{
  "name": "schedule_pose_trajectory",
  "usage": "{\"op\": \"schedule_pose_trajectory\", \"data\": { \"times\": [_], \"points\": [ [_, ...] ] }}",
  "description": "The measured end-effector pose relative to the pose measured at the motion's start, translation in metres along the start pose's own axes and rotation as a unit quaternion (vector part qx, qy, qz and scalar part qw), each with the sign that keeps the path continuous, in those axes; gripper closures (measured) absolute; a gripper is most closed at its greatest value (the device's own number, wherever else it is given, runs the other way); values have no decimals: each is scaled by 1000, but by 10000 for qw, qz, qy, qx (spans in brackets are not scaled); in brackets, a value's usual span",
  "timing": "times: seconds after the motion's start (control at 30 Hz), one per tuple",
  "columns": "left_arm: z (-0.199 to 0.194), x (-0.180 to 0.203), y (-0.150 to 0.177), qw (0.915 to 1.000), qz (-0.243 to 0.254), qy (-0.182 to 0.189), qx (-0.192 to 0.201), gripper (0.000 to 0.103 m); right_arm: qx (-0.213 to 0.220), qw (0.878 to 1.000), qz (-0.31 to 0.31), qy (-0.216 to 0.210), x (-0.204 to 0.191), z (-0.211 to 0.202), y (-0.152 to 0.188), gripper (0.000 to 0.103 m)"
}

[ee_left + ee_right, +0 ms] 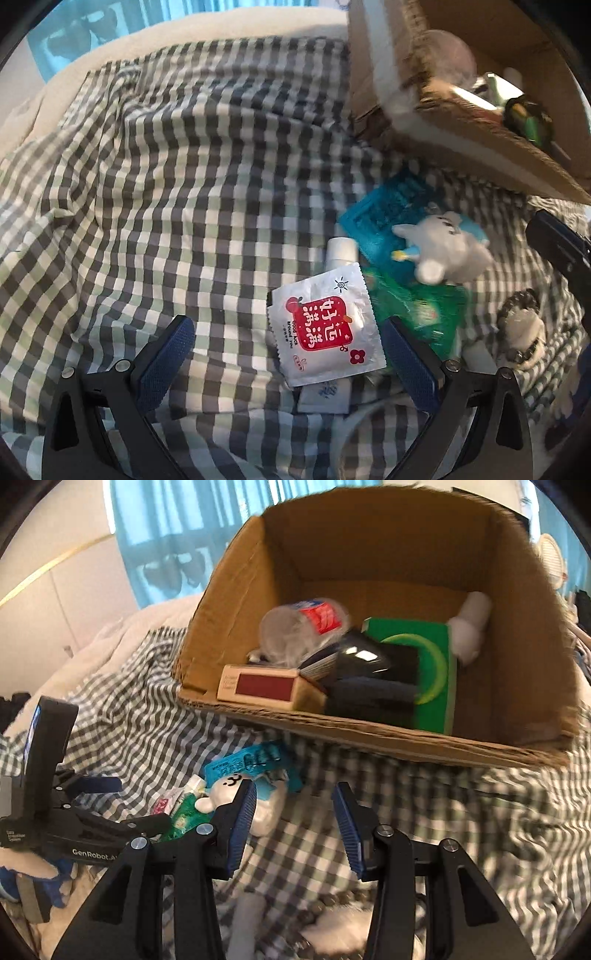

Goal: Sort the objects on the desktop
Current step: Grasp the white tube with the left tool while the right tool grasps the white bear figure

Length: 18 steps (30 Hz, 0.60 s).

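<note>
**Desktop objects half sorted: some in the carton, a heap on the checked cloth**

Desktop objects lie in two groups. On the checked cloth (166, 192) a small heap sits in front of the left gripper (288, 354), whose blue-padded fingers (166, 354) stand wide apart with nothing clamped. A silver sachet with a red label (327, 326) lies flat between those fingers, nearer the right-hand one, and I cannot tell whether it touches that pad. Just beyond the sachet are a white tube cap (341, 251), a green packet (421, 306) and a teal packet (388, 218), with a white plush toy (447, 251) lying across the two packets. A beaded bracelet (517, 306) lies off to the right of the heap, apart from it.

The right gripper (293, 827) hovers over the cloth with its jaws open and empty. The plush toy (236, 794) sits partly behind its left finger; the bare checks fill the gap between the pads. The left gripper's black body (55, 812) shows at the far left of this view.

Beyond the right gripper stands the cardboard box (369, 734), open-topped and resting on the cloth. Inside are a clear plastic bottle with a red label (295, 627), a tan carton with a dark red panel (262, 686), a black glossy item (362, 657), a green box (424, 664) standing on edge, and something white and fluffy (469, 627) against the far right wall. Motion blur softens the box's contents.
</note>
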<state>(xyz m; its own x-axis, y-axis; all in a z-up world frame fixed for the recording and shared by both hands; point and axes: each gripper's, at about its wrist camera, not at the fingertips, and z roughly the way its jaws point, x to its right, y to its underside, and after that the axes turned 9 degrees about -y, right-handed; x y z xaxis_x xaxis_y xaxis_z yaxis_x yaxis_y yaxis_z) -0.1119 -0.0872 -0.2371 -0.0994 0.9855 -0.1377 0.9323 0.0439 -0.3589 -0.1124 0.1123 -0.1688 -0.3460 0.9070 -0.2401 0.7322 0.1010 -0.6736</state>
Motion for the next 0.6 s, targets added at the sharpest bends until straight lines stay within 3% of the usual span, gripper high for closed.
{"op": "schedule_pose_trajectory", "data": {
  "times": [0.07,0.17,0.33,0.4,0.5,0.6],
  "points": [
    [10,0,-1,9999,-19,-88,-146,0,-83,10000,-47,-12,-4,14,0,46],
    [25,6,1,9992,70,-232,-328,2,-198,9998,-23,-73,-8,32,0,40],
    [33,5,1,9991,-1,-99,-423,29,-383,9992,-91,-91,-16,56,3,28],
    [32,6,1,9993,1,-39,-383,46,-398,9991,-83,-105,-17,63,4,21],
    [29,7,0,9995,18,0,-301,63,-457,9987,-82,-193,-20,72,5,19],
    [23,8,0,9999,19,-13,-157,72,-609,9978,-200,-178,-26,83,9,19]
  ]
}}
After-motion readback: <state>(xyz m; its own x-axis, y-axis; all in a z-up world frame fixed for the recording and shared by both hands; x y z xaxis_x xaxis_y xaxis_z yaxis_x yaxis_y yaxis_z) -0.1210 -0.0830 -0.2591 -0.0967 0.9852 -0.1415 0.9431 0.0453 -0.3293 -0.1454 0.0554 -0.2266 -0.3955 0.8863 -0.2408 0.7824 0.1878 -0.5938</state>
